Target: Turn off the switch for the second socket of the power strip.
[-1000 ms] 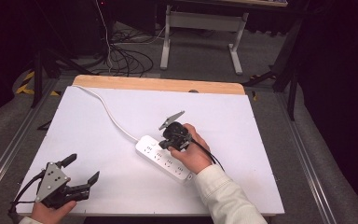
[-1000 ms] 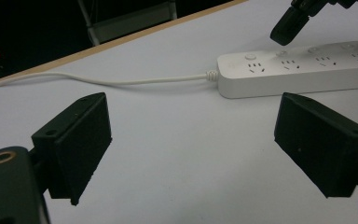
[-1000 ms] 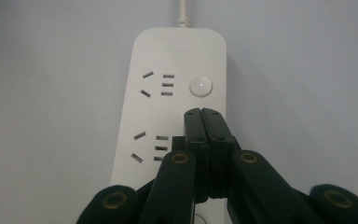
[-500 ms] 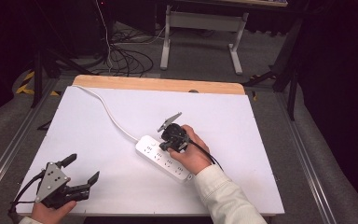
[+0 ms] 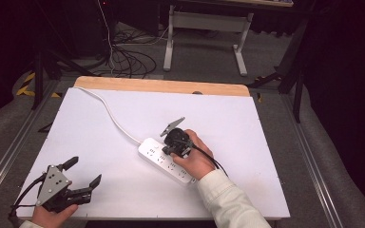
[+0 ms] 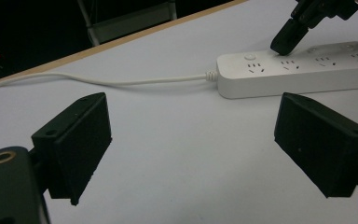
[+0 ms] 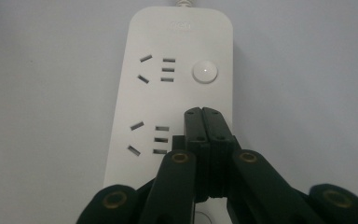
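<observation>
A white power strip (image 5: pixel 167 162) lies slantwise at the table's middle, and its white cord (image 5: pixel 109 114) runs to the far left corner. My right gripper (image 5: pixel 168 148) is held over the strip's left end, jaws shut with nothing between them. In the right gripper view the joined tips (image 7: pixel 202 114) rest just short of the round button (image 7: pixel 205 71) on the strip (image 7: pixel 177 42). In the left gripper view the strip (image 6: pixel 307 70) lies ahead to the right. My left gripper (image 5: pixel 85 171) stands open near the front left corner, jaws wide apart (image 6: pixel 200 140) over bare table.
The white table (image 5: pixel 266 142) has a wooden strip along its far edge (image 5: pixel 161 86). Beyond it, on the floor, lie dark cables (image 5: pixel 123 57) and a white desk frame (image 5: pixel 204 28). Metal rails run along both sides of the table.
</observation>
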`<state>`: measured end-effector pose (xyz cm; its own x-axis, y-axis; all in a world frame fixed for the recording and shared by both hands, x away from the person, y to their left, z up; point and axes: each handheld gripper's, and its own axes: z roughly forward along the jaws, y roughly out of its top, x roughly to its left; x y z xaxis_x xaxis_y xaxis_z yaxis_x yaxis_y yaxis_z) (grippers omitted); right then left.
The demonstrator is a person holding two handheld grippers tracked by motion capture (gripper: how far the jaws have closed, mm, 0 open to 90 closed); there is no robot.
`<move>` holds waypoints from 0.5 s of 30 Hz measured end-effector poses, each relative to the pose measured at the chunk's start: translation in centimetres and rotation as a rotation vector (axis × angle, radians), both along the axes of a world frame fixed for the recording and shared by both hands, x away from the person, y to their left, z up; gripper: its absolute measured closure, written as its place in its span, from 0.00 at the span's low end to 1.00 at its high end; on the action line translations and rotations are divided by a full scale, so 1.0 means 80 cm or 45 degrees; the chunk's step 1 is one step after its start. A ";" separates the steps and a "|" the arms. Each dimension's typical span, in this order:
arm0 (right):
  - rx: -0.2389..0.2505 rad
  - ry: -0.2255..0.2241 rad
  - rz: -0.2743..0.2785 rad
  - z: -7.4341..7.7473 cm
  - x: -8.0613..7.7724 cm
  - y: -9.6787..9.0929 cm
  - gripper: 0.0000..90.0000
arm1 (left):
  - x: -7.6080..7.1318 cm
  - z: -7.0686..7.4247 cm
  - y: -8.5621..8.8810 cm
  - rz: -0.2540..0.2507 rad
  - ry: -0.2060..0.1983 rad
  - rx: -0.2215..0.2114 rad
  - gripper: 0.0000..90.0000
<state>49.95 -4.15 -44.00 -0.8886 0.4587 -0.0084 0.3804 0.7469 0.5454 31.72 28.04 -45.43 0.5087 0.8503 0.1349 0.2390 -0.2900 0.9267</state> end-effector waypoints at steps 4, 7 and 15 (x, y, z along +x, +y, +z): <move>0.001 -0.010 -0.005 -0.001 -0.001 -0.001 1.00 | 0.000 0.000 0.000 0.000 0.001 0.001 0.13; 0.007 -0.017 -0.008 -0.002 -0.003 -0.001 1.00 | 0.000 0.000 0.000 0.001 0.003 0.001 0.13; 0.003 -0.038 -0.018 -0.002 -0.006 -0.001 1.00 | 0.000 0.000 -0.001 0.000 0.003 0.001 0.13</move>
<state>49.50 -4.20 -44.19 -0.8813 0.4713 -0.0340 0.3743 0.7402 0.5586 31.72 27.97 -45.46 0.5089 0.8503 0.1344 0.2415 -0.2909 0.9258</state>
